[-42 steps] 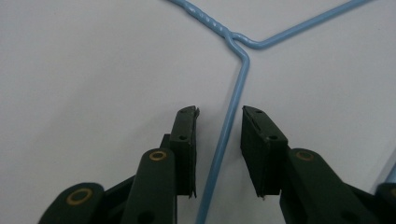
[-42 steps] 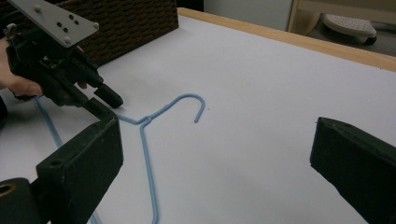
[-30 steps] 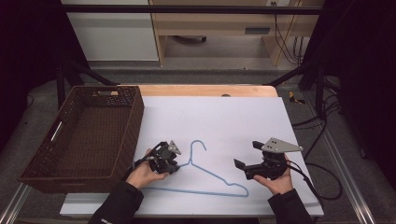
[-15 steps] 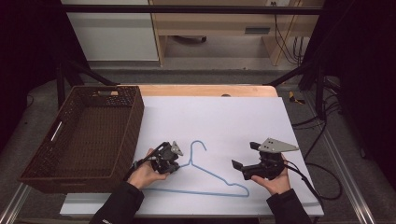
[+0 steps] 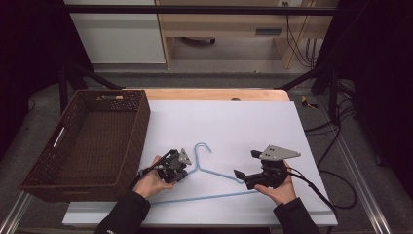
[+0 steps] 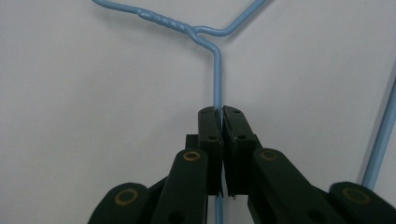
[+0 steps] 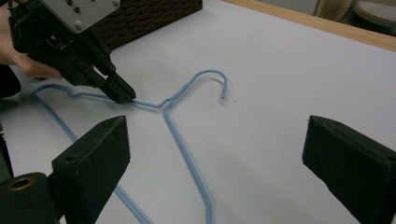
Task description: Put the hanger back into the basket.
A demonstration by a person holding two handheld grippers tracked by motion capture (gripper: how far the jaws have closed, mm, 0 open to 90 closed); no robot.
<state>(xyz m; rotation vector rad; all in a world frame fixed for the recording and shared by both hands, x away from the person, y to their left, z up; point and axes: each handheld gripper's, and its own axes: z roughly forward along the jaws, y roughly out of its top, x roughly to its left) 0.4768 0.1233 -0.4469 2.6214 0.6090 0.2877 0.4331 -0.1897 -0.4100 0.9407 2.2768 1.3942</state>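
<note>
A light blue wire hanger lies flat on the white table top, hook pointing away from me. My left gripper holds its left shoulder wire just below the twisted neck. In the left gripper view the jaws have just closed and now pinch the hanger. My right gripper sits by the hanger's right arm; its jaws have just been closing slightly but stay wide apart. In the right gripper view the gripper faces the hanger, whose arm lies untouched on the table ahead, and the left gripper.
A dark brown wicker basket with nothing in it stands at the table's left side, close to my left hand. A wooden strip borders the far edge. Cables hang off the right of the table.
The right gripper has edged a little to the left, toward the hanger. The left hand and the hanger have stayed where they were.
</note>
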